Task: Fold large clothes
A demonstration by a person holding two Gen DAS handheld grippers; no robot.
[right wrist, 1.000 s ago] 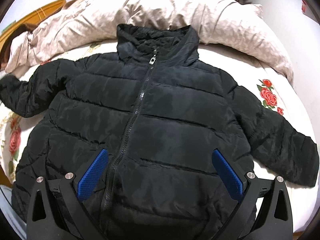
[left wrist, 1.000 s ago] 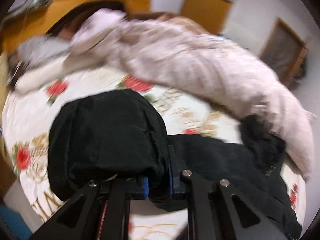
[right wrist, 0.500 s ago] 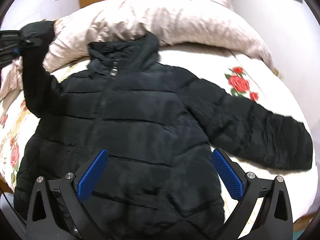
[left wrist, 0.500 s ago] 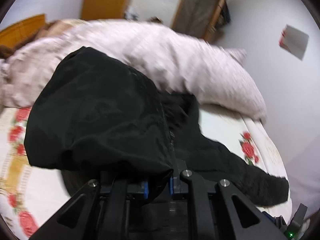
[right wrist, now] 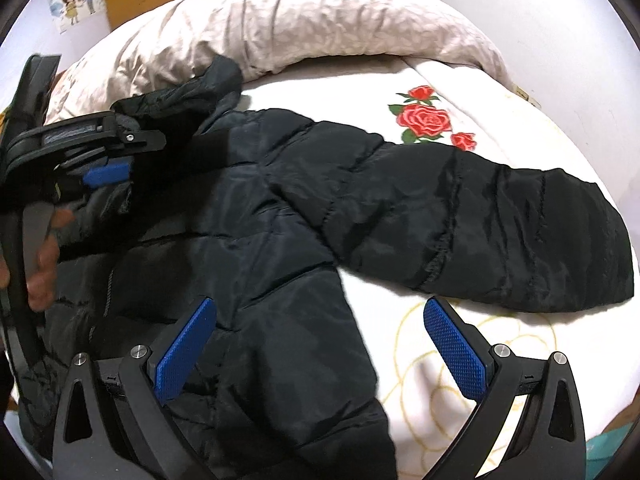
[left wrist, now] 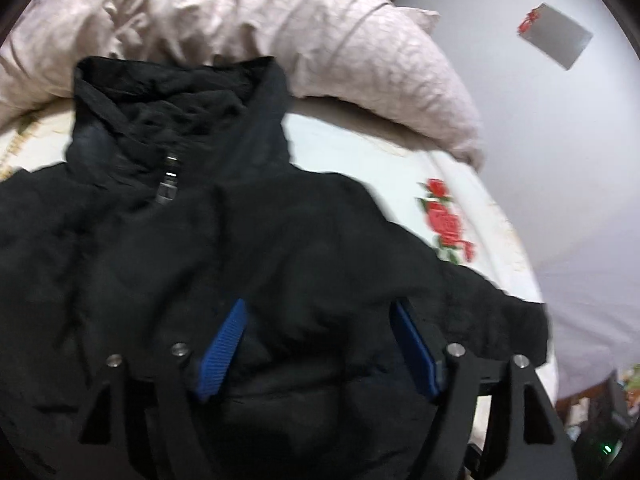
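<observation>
One black puffer jacket [left wrist: 248, 264], left wrist view: lying front-up on the rose-print bed [left wrist: 400, 168], collar toward the pink duvet [left wrist: 280, 28] along the far edge; left claw [left wrist: 316, 344] over its chest, blue pads spread apart, nothing between them. Right wrist view: jacket [right wrist: 280, 280] with one sleeve [right wrist: 480, 232] extended toward the bed's right edge; right claw [right wrist: 320, 356] spread wide and empty above the hem; left claw [right wrist: 108, 160] beside the collar.

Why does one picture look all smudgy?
Left wrist view: motion blur smears the black puffy jacket and red rose print. Right wrist view: sharper, the jacket's stitching shows clearly; both views bend round at the edges from the fisheye lens.
</observation>
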